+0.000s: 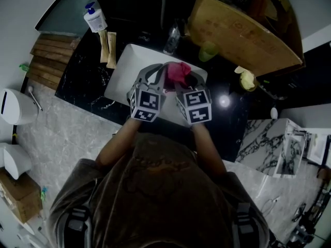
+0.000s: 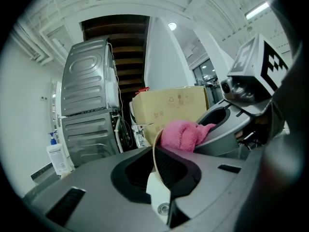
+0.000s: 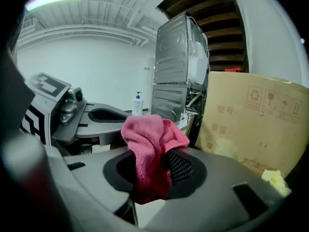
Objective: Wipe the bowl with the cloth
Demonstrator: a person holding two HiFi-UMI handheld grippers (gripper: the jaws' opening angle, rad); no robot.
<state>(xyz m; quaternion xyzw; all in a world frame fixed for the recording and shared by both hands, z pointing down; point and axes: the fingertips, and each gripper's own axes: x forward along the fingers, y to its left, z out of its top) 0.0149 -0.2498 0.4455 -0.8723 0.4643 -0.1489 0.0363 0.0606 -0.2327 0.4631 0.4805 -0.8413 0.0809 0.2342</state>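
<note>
My right gripper [image 1: 182, 81] [image 3: 155, 174] is shut on a pink cloth [image 1: 178, 72] [image 3: 150, 138], which bunches above its jaws and hangs down between them. My left gripper [image 1: 153, 79] [image 2: 157, 172] is close on its left, shut on the thin cream rim of the bowl [image 2: 154, 151], which shows only edge-on; the rest of the bowl is hidden. In the left gripper view the cloth [image 2: 183, 135] sits just behind that rim, with the right gripper [image 2: 227, 124] beyond it. Both grippers are held up over the white sink [image 1: 123, 68].
A soap bottle [image 1: 94, 18] stands at the back left of the black counter [image 1: 85, 79]. A big cardboard box [image 1: 243, 30] lies to the right, a green cup [image 1: 208, 50] beside it. Stacked grey machines [image 2: 89, 105] stand behind the sink.
</note>
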